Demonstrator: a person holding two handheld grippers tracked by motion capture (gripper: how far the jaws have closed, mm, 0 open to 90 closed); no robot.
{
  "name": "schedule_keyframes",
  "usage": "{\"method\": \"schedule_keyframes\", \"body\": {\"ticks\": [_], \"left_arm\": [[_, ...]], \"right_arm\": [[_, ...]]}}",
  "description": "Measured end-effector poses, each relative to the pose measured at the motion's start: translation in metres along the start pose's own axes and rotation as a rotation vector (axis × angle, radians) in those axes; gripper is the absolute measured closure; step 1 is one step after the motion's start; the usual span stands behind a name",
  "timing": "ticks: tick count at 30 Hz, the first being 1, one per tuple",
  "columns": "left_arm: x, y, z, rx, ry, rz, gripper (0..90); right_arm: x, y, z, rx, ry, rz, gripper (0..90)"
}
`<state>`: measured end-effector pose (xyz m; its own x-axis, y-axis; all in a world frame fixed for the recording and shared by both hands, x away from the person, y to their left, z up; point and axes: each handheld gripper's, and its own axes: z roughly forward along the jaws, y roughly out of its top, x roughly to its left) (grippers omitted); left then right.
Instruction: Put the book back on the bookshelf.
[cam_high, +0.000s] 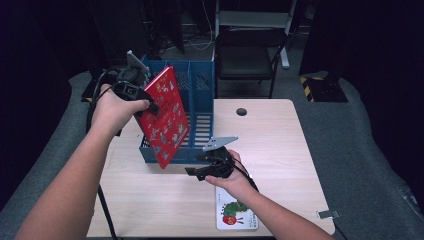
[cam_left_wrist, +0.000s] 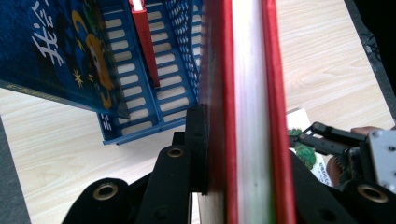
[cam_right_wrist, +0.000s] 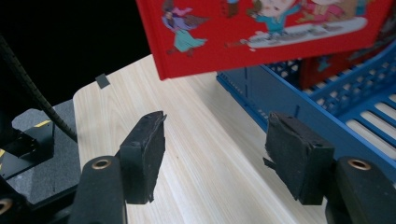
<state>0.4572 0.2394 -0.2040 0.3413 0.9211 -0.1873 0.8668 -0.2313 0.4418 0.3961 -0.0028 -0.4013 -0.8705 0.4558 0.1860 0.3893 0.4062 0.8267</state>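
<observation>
A red picture book (cam_high: 165, 115) hangs tilted over the front of the blue slotted file rack (cam_high: 200, 100), and my left gripper (cam_high: 150, 105) is shut on its upper edge. In the left gripper view the book's white page edge (cam_left_wrist: 250, 112) runs between my pads (cam_left_wrist: 198, 140). A thin red book (cam_left_wrist: 144, 42) stands in the rack (cam_left_wrist: 159, 93), and a dark blue book (cam_left_wrist: 56, 46) leans at its side. My right gripper (cam_high: 200, 172) hovers low over the table by the rack's front wall, open and holding nothing (cam_right_wrist: 222, 158), below the red book (cam_right_wrist: 261, 32).
A caterpillar picture book (cam_high: 235, 215) lies flat at the table's (cam_high: 280, 150) near edge, partly under the right forearm. A black chair (cam_high: 250, 55) stands behind the table. A small round hole (cam_high: 241, 111) is in the tabletop to the right of the rack.
</observation>
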Motion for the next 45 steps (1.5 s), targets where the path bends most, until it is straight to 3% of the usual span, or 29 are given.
{"method": "schedule_keyframes", "body": {"ticks": [19, 27, 30, 31, 40, 45], "left_arm": [[0.004, 0.009, 0.006, -0.009, 0.019, -0.055, 79.6], [0.006, 0.013, 0.008, 0.000, 0.031, -0.078, 79.6], [0.007, 0.015, 0.008, 0.002, 0.036, -0.082, 79.6], [0.007, 0.015, 0.009, -0.003, 0.039, -0.084, 79.6], [0.009, 0.019, 0.010, 0.002, 0.045, -0.096, 79.6], [0.010, 0.021, 0.011, 0.005, 0.051, -0.102, 79.6]], "right_arm": [[0.001, 0.030, 0.031, -0.014, -0.017, -0.045, 33.0], [0.000, 0.040, 0.045, -0.017, -0.021, -0.027, 30.0], [0.000, 0.043, 0.050, -0.029, -0.025, -0.041, 29.3], [0.002, 0.044, 0.051, -0.021, -0.022, -0.023, 28.9], [0.004, 0.050, 0.061, -0.019, -0.034, -0.036, 24.4], [0.008, 0.054, 0.067, -0.013, -0.066, -0.040, 24.4]]}}
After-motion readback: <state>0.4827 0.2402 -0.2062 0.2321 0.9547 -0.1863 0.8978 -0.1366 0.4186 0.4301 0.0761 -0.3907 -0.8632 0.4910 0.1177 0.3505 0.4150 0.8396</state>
